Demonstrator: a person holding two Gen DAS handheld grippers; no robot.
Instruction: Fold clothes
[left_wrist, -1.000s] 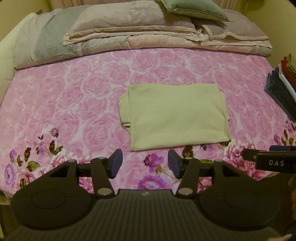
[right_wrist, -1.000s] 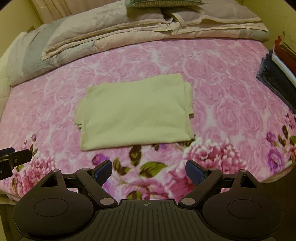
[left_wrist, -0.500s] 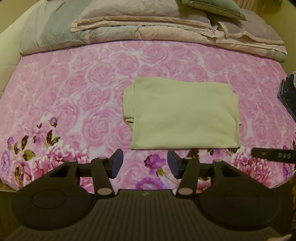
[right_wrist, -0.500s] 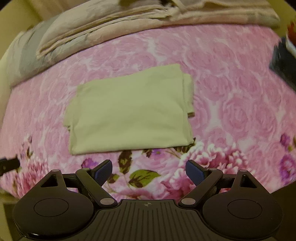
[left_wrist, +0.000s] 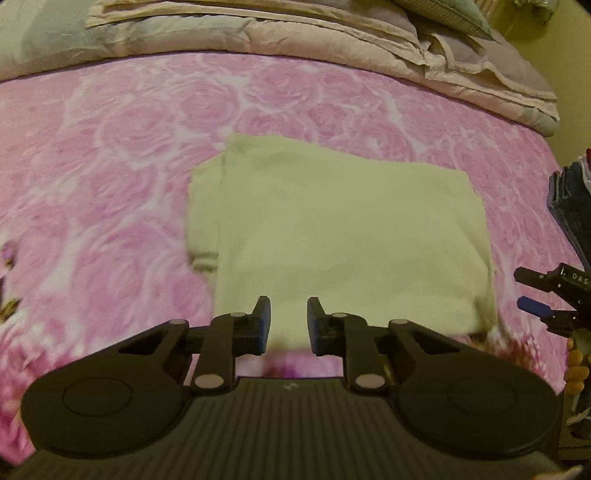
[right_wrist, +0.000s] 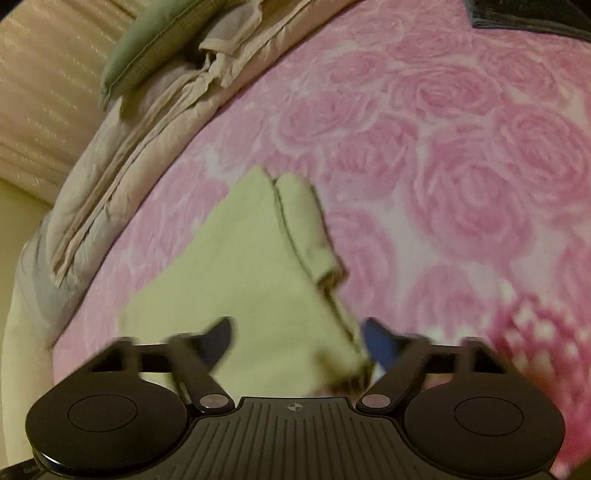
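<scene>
We have dropped low to the near edge of the folded green cloth (left_wrist: 343, 236) on the pink bed (left_wrist: 110, 155), low in both frames. Our left tongs (left_wrist: 289, 321) and right tongs (right_wrist: 295, 336) are closing around that edge but not yet pinching it, so we think the next fold starts here.

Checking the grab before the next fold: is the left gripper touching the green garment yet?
Cannot tell. In the left wrist view the left gripper overlaps the green garment's near edge, its jaws closing, but blur hides any contact.

text: "DAS" | on: right claw (left_wrist: 554, 310) body, at left-wrist view's right edge
</scene>
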